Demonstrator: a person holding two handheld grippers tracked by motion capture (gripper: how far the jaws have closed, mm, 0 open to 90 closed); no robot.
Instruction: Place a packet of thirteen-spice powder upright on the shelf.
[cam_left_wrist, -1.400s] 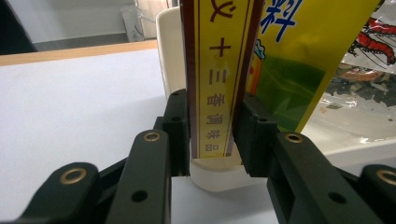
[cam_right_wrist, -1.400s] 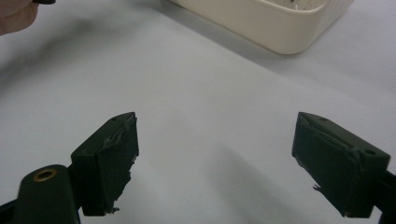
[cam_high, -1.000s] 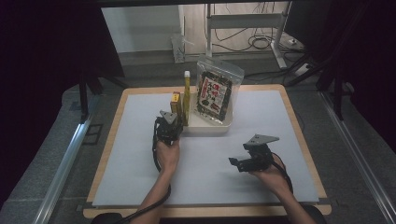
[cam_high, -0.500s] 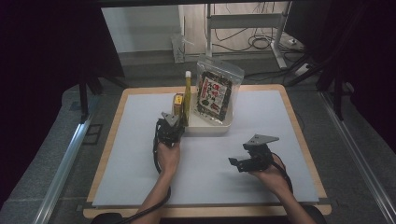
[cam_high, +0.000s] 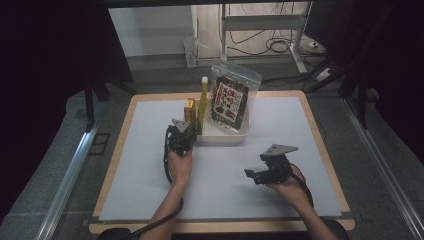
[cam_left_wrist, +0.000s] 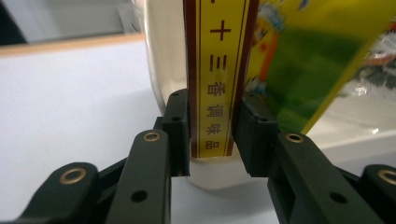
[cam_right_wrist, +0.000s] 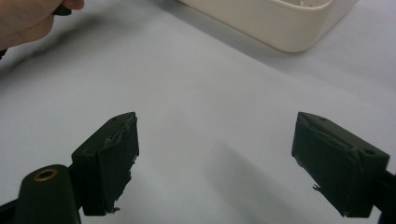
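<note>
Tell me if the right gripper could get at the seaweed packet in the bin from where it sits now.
Probably yes. The right gripper is open and holds nothing, with bare white mat between it and the bin. The seaweed packet stands tall on the bin's right side, away from the left gripper and its yellow box.

The slim box (cam_left_wrist: 215, 93) between the black jaws is yellow with dark red-brown edges, thin brown stripes and brown characters down its face, and beside it stands a packet (cam_left_wrist: 303, 60) in bright yellow and green with an orange cartoon figure. The tub (cam_high: 222, 135) is cream-white, the bottle (cam_high: 203, 102) in it yellowish with a white cap, and the clear pouch (cam_high: 231, 102) shows dark contents behind a red and white label. The tabletop (cam_high: 150, 165) is covered in pale grey-white sheet with a light wooden border.
</note>
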